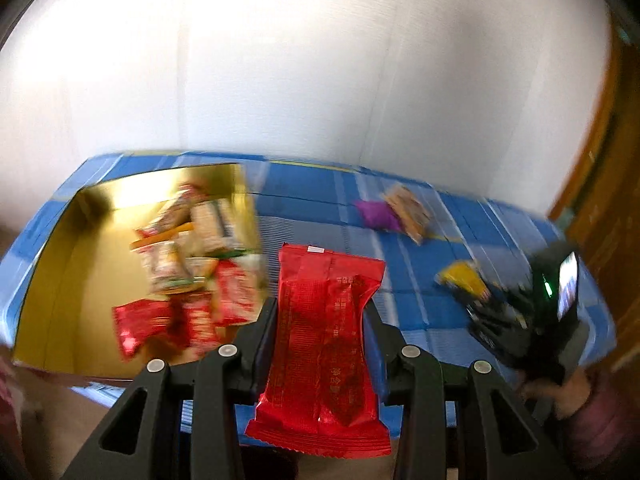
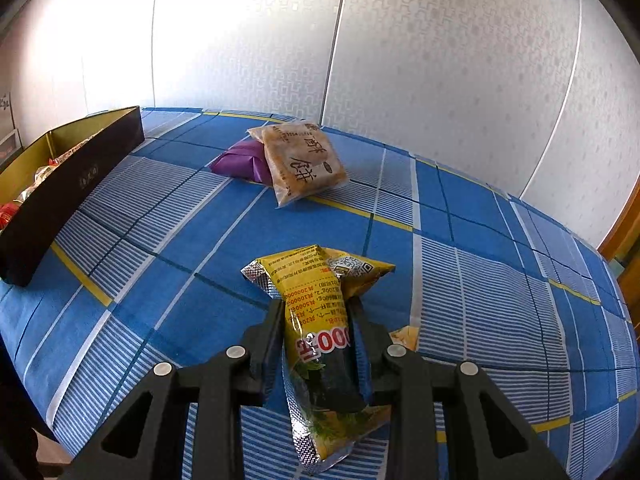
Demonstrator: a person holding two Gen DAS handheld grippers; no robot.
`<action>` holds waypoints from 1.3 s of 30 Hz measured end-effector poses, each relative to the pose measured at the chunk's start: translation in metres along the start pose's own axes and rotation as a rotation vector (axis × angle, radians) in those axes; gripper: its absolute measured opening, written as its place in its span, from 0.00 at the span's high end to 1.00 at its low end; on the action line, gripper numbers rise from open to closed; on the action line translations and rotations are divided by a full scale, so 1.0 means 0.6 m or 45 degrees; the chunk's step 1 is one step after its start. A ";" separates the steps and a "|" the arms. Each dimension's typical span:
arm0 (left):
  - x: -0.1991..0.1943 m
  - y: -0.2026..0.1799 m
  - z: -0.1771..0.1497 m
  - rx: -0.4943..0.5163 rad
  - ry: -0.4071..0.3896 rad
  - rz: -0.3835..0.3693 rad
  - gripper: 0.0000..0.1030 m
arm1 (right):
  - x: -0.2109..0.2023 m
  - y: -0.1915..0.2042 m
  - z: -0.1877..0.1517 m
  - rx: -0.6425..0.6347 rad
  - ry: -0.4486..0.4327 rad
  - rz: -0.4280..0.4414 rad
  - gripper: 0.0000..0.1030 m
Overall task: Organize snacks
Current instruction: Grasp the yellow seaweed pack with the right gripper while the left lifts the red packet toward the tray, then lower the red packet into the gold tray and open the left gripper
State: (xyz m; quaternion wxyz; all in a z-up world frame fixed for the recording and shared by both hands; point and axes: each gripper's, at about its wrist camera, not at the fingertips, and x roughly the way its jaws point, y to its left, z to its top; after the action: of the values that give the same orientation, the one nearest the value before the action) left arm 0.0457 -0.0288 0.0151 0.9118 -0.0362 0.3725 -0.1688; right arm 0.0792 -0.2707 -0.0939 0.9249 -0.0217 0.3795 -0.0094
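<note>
My left gripper (image 1: 322, 308) is shut on a red snack packet (image 1: 324, 344), held above the blue checked cloth just right of the gold-lined box (image 1: 68, 276). That box holds several red and pale snack packets (image 1: 192, 264). My right gripper (image 2: 316, 312) is shut on a yellow snack packet (image 2: 320, 336) over the cloth; the same gripper (image 1: 516, 320) and its yellow packet (image 1: 464, 280) show at the right of the left wrist view. A tan packet (image 2: 304, 160) leans on a purple packet (image 2: 240, 162) farther back.
The box's dark outer wall (image 2: 68, 196) runs along the left in the right wrist view. The blue checked cloth (image 2: 500, 280) covers the surface up to a pale wall. A wooden edge (image 2: 624, 236) stands at the far right. A person's hand (image 1: 560, 396) holds the right gripper.
</note>
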 end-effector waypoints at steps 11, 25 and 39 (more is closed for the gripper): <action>0.028 0.222 0.062 -0.557 0.024 0.064 0.61 | 0.001 0.002 0.001 -0.008 0.001 -0.007 0.69; 0.137 0.297 0.062 -0.688 0.142 0.239 0.53 | 0.003 0.003 0.001 -0.016 0.001 -0.012 0.69; 0.062 0.275 0.055 -0.552 0.012 0.389 0.36 | 0.006 0.003 -0.001 -0.025 -0.001 -0.026 0.69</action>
State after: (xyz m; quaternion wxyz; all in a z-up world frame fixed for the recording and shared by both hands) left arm 0.1395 0.1121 -0.0174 0.8960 -0.1731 0.4052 0.0544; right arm 0.0813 -0.2689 -0.0966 0.9246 -0.0345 0.3790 -0.0150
